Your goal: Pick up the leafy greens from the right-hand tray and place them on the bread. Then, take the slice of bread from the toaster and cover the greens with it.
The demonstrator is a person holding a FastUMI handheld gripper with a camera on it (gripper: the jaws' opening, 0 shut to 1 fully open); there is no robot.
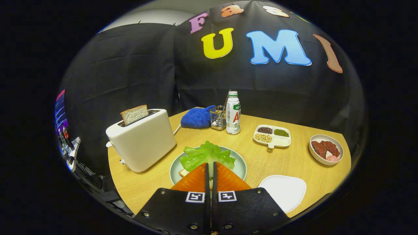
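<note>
Tabletop plate [241, 166], bread [183, 172] mostly hidden beneath greens [205, 155], jaws nearly closed.

— Way to the toaster [141, 139]?
— Open from above; bread slice [134, 114] standing proud of the slot. Gripper [210, 166], fingers nearly closed, over the leafy greens [205, 153].
— Right side?
— Bare wood around the white tray [283, 192]. Bottle [233, 112], cloth [197, 118], divided dish [272, 136], bowl [326, 149] crowding the rear.

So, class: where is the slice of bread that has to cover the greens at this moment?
In the gripper view, the bread slice stands up out of the toaster, beyond the tongs on their left, beside the plate of greens.
</note>
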